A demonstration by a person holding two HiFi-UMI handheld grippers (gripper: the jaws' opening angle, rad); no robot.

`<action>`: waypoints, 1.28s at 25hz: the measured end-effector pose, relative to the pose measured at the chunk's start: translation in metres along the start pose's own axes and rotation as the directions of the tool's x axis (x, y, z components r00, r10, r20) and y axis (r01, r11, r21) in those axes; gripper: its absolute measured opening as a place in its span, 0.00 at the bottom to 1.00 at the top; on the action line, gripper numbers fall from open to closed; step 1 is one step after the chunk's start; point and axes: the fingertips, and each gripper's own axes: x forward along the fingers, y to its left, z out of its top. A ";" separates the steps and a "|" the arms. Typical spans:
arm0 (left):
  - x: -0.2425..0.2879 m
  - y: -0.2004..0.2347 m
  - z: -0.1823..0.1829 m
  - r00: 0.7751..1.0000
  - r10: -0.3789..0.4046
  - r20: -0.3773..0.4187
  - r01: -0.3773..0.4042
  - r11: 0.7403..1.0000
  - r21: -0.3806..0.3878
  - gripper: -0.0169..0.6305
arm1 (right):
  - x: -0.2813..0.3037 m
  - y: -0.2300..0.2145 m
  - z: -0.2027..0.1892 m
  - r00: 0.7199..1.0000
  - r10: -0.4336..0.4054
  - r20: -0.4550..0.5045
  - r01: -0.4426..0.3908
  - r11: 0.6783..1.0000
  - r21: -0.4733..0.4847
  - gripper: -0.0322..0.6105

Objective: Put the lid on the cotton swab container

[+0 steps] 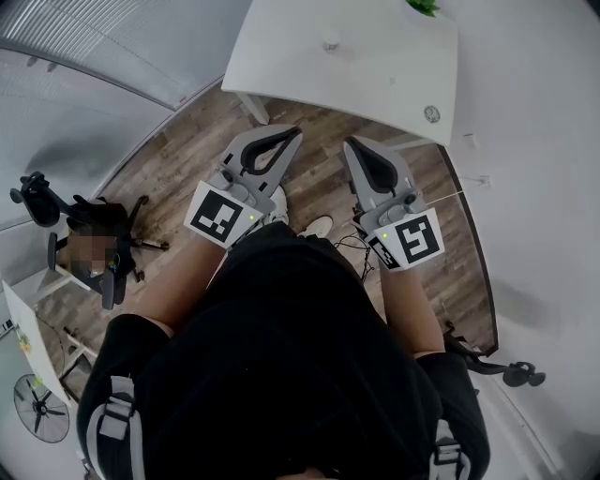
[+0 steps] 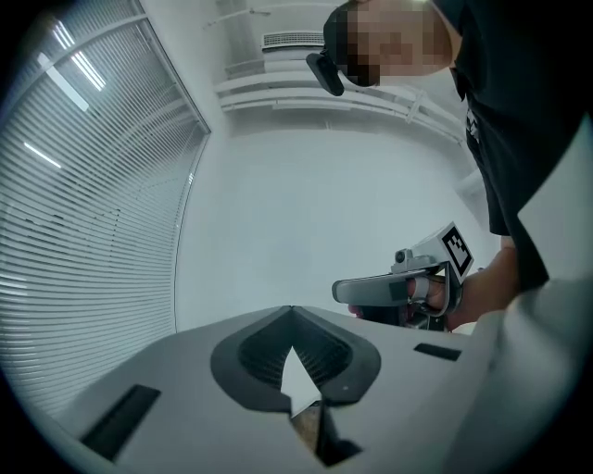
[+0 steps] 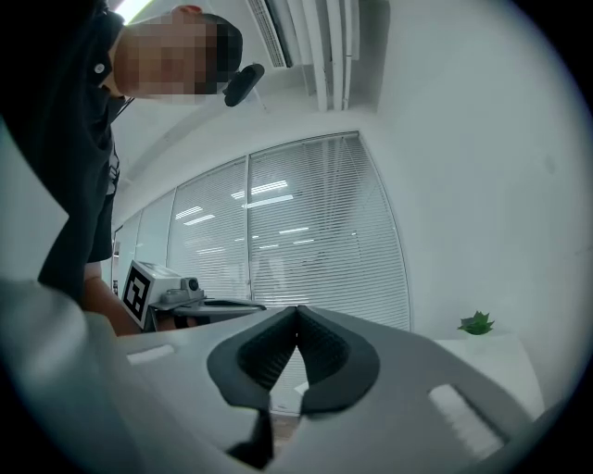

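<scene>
Person stands holding both tools level over the wood floor [image 1: 319,192], short of the table. Left gripper [image 1: 296,133] is clenched: its own view shows the jaw tips meeting with nothing between them. Right gripper [image 1: 349,142] is also clenched and empty, tips pressed together in its own view. The two sit side by side, near each other but apart, both pointing toward the far white table [image 1: 281,56]. The cotton swab container and lid can't be identified in any view. A small pale object [image 1: 330,44] sits on the far part of the table, well apart from both grippers and too small to tell what it is. A round disc [image 1: 431,113] lies at the table's near right corner and a green plant [image 1: 424,6] at the far right edge. An office chair [image 1: 131,246] stands far left on the floor.
</scene>
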 end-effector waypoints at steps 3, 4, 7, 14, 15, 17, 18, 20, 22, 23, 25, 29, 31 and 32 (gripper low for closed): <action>-0.001 -0.002 0.000 1.000 0.002 -0.001 -0.002 1.000 0.001 0.04 | -0.002 0.001 0.000 1.000 0.002 0.000 -0.002 1.000 -0.002 0.06; -0.001 -0.003 0.000 1.000 0.003 -0.002 -0.003 1.000 0.002 0.04 | -0.003 0.002 0.000 1.000 0.002 -0.001 -0.002 1.000 -0.004 0.06; -0.003 -0.006 0.001 1.000 0.004 -0.002 -0.004 1.000 0.007 0.04 | -0.006 0.004 -0.001 1.000 0.004 -0.006 -0.004 1.000 -0.007 0.06; -0.005 -0.012 0.000 1.000 0.007 -0.007 -0.007 1.000 0.016 0.04 | -0.015 0.007 -0.003 1.000 0.005 -0.013 -0.005 1.000 -0.012 0.06; -0.005 -0.014 0.000 1.000 0.009 -0.007 -0.009 1.000 0.015 0.04 | -0.016 0.007 -0.002 1.000 0.005 -0.011 -0.005 1.000 -0.011 0.06; -0.005 -0.017 -0.001 1.000 0.014 -0.008 -0.014 1.000 0.015 0.04 | -0.020 0.006 -0.001 1.000 0.005 -0.005 -0.005 1.000 -0.007 0.06; -0.006 -0.018 -0.002 1.000 0.017 -0.010 -0.016 1.000 0.019 0.04 | -0.022 0.005 -0.001 1.000 0.002 -0.002 -0.003 1.000 -0.007 0.06; -0.008 -0.021 -0.004 1.000 0.026 -0.017 -0.025 0.999 0.035 0.04 | -0.027 0.004 0.000 1.000 -0.006 0.004 0.006 1.000 -0.013 0.08; -0.009 -0.024 -0.002 0.999 0.041 -0.010 -0.040 0.998 0.041 0.08 | -0.031 0.002 0.001 1.000 -0.012 0.007 0.012 1.000 -0.018 0.15; -0.009 -0.026 0.000 0.999 0.045 -0.004 -0.045 0.998 0.040 0.13 | -0.034 0.002 0.001 1.000 -0.014 0.008 0.014 1.000 -0.020 0.18; -0.007 -0.029 0.001 0.999 0.043 -0.007 -0.042 0.998 0.038 0.21 | -0.038 -0.001 0.000 1.000 -0.014 0.006 0.014 1.000 -0.025 0.23; -0.005 -0.033 -0.005 0.998 0.044 -0.038 -0.042 0.998 0.049 0.44 | -0.046 -0.003 -0.002 1.000 -0.004 -0.006 0.004 1.000 -0.026 0.35; -0.005 -0.033 -0.005 0.997 0.061 -0.037 -0.059 0.997 0.052 0.51 | -0.049 -0.004 -0.001 1.000 0.000 -0.009 0.000 1.000 -0.026 0.41; -0.005 -0.035 -0.006 0.997 0.067 -0.037 -0.065 0.996 0.058 0.52 | -0.050 -0.005 -0.001 1.000 0.002 -0.007 -0.002 1.000 -0.026 0.43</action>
